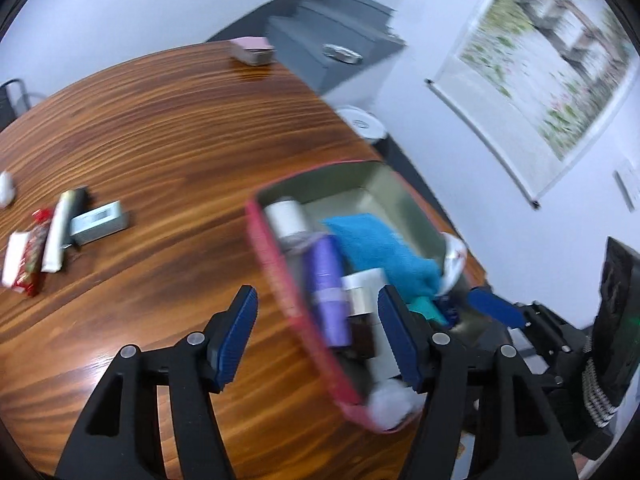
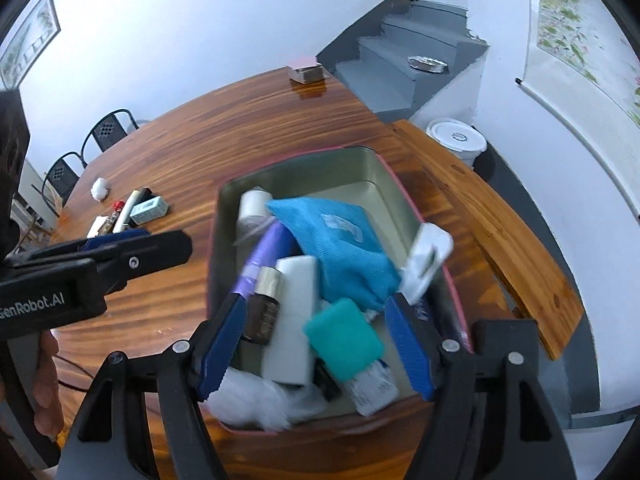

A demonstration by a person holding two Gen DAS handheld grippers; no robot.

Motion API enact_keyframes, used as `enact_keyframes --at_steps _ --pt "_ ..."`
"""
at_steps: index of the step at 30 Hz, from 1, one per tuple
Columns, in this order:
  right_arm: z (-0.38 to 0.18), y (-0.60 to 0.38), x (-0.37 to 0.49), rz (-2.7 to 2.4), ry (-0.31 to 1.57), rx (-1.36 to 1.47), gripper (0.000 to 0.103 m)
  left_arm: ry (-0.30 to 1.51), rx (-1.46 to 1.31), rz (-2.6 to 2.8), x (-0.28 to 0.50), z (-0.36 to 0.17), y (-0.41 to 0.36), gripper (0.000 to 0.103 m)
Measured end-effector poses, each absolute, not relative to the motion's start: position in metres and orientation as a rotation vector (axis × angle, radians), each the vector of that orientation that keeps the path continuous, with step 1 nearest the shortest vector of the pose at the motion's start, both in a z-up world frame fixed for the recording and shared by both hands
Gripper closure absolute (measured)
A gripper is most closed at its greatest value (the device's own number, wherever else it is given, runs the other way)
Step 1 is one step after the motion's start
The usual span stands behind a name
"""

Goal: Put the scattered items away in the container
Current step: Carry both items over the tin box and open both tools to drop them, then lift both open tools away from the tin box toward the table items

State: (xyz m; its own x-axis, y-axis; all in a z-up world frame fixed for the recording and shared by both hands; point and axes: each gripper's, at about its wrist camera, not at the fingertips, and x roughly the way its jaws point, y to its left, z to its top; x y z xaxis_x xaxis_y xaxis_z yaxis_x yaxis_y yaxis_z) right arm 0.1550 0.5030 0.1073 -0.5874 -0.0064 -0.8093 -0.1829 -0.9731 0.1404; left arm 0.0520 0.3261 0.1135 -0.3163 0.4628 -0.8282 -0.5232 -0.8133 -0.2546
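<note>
A pink-walled tin (image 2: 214, 240) stands on the wooden table and holds a blue pouch (image 2: 340, 240), a purple tube (image 2: 268, 248), a white bottle (image 2: 294, 320), a teal case (image 2: 344, 338) and cotton wool. My right gripper (image 2: 318, 344) hangs open over the tin's near end, nothing pressed between its pads. A blurred white blister pack (image 2: 428, 264) leans at the tin's right rim, just past the right fingertip. My left gripper (image 1: 318, 340) is open and straddles the tin's left wall (image 1: 272, 256). Left on the table lie a grey box (image 1: 100, 222), a white tube (image 1: 56, 236), a red wrapper (image 1: 34, 256) and a cotton ball (image 2: 99, 188).
A small pink-lidded tin (image 2: 306, 70) sits at the table's far edge. A wooden bench (image 2: 500, 232) runs along the right side, with a white bucket (image 2: 456, 140) and grey stairs (image 2: 412, 60) behind. Black chairs (image 2: 108, 132) stand at the far left. A person's hand (image 2: 44, 392) holds the left gripper.
</note>
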Motion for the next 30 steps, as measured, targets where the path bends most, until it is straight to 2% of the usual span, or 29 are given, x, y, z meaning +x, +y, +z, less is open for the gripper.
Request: enact_keyframes --at_steps 8,30 --pt "0.116 0.46 0.129 2.801 0.25 -1.361 0.024 0.112 -1.376 2.302 0.046 0.105 0.266 0.037" --pt "0.091 0.312 0.07 2.982 0.094 -1.657 0.023 -0.17 -1.6 2.58 0.038 0.082 0.088 0.037"
